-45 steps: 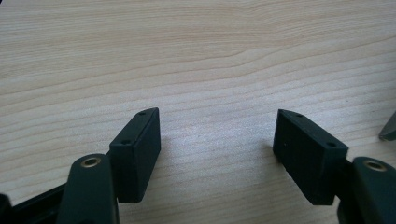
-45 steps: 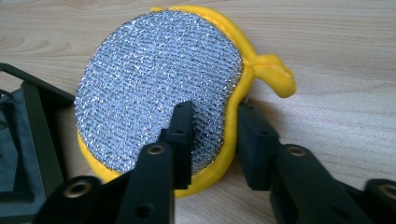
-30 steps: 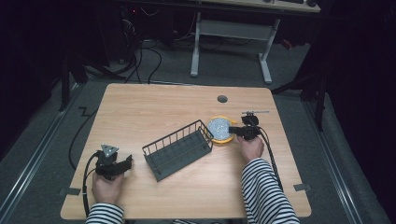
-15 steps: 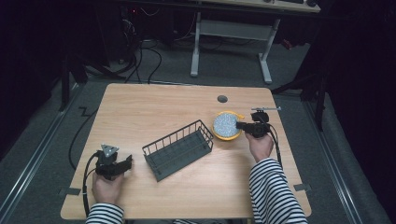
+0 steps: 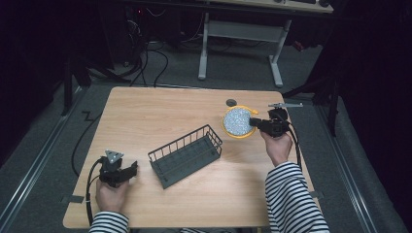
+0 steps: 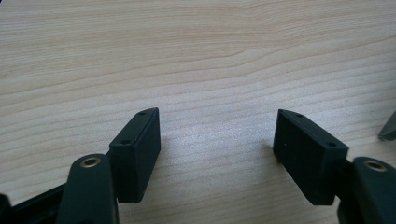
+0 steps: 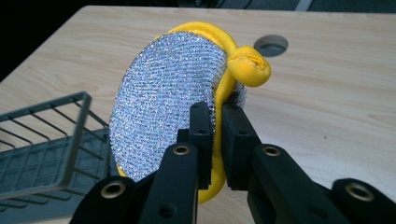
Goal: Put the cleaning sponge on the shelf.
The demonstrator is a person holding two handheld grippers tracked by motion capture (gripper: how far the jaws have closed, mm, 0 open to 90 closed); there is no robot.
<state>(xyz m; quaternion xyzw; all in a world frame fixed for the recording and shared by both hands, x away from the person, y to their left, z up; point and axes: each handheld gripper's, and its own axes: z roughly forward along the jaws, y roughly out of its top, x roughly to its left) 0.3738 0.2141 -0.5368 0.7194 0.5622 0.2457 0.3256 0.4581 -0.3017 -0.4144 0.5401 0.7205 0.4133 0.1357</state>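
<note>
Right tool [image 7: 215, 122]: pinching the yellow-rimmed silver scouring pad [image 5: 237, 121], lifted above the surface [image 5: 160, 109] near its far right edge.
Left tool [image 6: 217, 140]: spread, nothing between, near left.
Wire basket [image 5: 186, 155]: centre, left of the pad.
Open room: bare wood far left.

Dim room; grey floor [image 5: 58, 131]; white-legged desk [image 5: 243, 34] behind; loose black cables [image 5: 145, 58]
</note>
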